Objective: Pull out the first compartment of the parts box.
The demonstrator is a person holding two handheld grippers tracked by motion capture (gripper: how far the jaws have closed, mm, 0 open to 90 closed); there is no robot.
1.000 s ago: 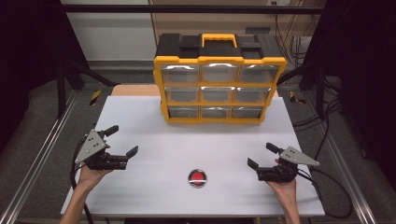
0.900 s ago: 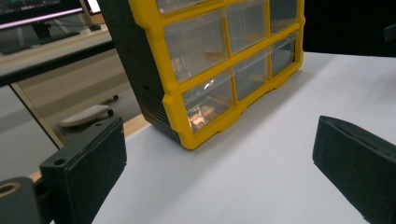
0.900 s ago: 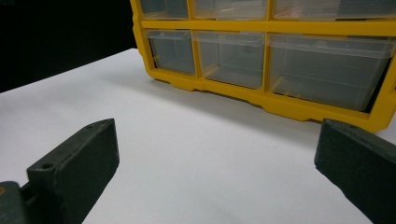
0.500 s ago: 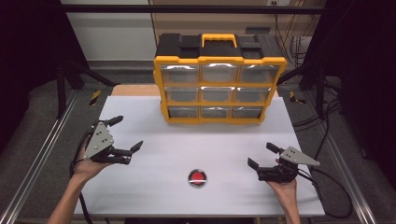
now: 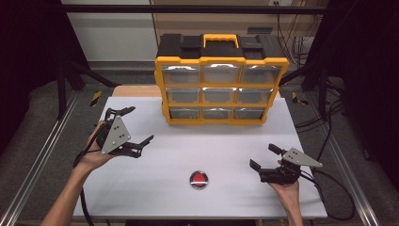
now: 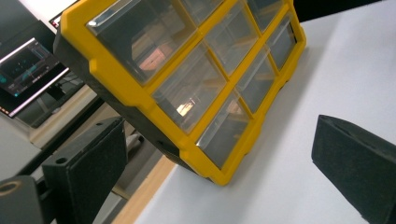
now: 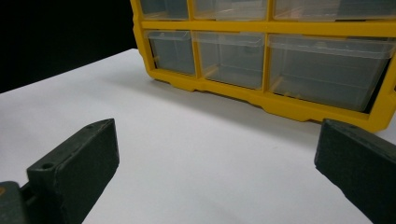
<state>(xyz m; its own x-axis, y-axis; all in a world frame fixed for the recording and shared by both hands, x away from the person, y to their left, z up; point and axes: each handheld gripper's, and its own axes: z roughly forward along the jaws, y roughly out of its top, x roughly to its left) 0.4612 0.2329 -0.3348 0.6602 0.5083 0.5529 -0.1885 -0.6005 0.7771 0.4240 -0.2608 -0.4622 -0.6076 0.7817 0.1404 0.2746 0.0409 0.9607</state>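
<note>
Fingers (image 5: 143, 140) wide apart on the left gripper (image 5: 131, 126), nothing between them, and it is lifted off the white table (image 5: 226, 146) and rolled onto its side, its grey plate facing up toward the high camera. It sits in front of the yellow drawer cabinet (image 5: 221, 84) and off that cabinet's left end, near it but not touching. From the left gripper view the cabinet (image 6: 187, 79) appears tilted across the picture between the two spread black jaws, its clear drawer fronts catching light. Over on the other side, the right gripper (image 5: 266, 157) is just as open, jaws parted with only bare tabletop between them, held low over the table well in front of the cabinet's right end. The right gripper view looks straight at the cabinet's bottom row of clear drawers (image 7: 233, 58), which look empty from here. The cabinet itself stands upright at the far middle of the table, black top and yellow handle (image 5: 220, 38) up, three rows of three drawers all pushed in. A round red button (image 5: 199, 179) lies on the table well in front of the cabinet's middle, between the two grippers and nearer the right one.
</note>
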